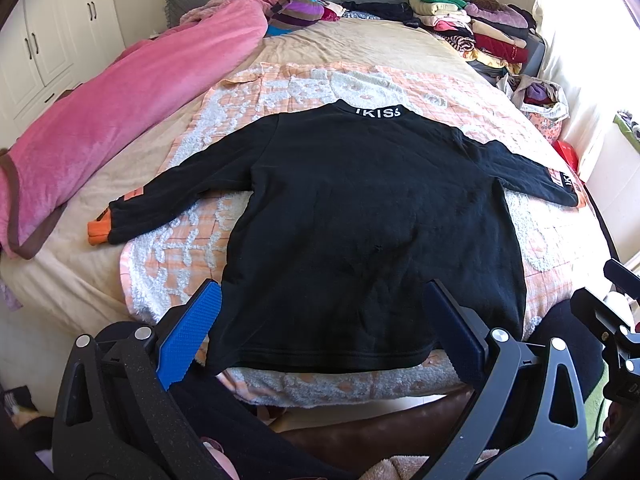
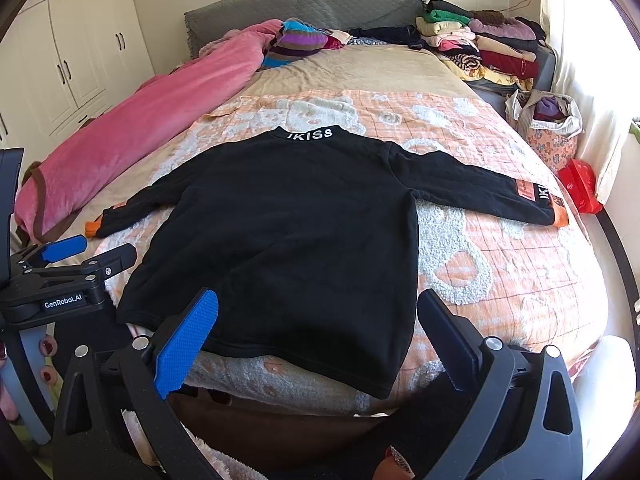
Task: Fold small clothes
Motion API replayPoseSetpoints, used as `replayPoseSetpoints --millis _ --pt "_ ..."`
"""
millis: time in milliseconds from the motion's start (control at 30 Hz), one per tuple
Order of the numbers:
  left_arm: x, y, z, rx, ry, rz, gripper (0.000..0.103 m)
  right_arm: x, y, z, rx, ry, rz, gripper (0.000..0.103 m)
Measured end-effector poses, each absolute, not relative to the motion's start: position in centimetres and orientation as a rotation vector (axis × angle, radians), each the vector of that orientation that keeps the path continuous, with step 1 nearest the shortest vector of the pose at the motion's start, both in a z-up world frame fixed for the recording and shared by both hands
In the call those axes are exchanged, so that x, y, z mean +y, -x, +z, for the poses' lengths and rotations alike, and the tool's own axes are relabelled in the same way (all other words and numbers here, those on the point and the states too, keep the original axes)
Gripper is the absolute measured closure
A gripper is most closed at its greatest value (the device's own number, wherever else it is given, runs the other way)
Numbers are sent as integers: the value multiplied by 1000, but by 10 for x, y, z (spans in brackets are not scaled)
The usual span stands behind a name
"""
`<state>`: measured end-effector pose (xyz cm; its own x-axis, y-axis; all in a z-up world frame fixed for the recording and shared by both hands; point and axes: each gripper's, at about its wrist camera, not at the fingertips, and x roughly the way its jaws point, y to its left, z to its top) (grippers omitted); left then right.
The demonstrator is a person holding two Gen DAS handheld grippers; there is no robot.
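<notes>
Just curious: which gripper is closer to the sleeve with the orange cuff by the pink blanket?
Left. The left gripper hovers open just beside that cuff; the right gripper, also open, sits over the shirt's hem.

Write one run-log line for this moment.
black long-sleeved sweatshirt: flat, unfolded, sleeves spread | left gripper: open, empty | right gripper: open, empty

Bedroom, daylight from right side, bright on curtain [image 2: 576, 92]. Bed [image 1: 352, 46] fills middle, beige sheet, grey quilted headboard [image 2: 312, 4] against pale wall. White wardrobe [image 2: 76, 52] with dark handles along left wall. Rolled pink blanket [image 1: 132, 108] along left edge of bed. Peach-and-white patterned cover [image 2: 492, 240] spread over near half. Stacked folded clothes [image 1: 476, 26] at far right corner. Flowered bag [image 2: 550, 136] and red box [image 2: 582, 190] beside bed, right.
</notes>
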<state>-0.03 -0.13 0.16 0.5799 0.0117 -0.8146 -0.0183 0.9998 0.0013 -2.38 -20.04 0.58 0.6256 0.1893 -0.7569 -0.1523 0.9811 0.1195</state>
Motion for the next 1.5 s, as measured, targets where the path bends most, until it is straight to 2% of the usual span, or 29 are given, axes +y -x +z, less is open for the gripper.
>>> replayPoseSetpoints --millis 1067,1500 --pt "4 -4 8 946 6 10 8 -203 22 5 874 -50 192 4" --pt "-13 -55 17 907 -31 -2 8 -220 -15 13 843 -86 126 4"
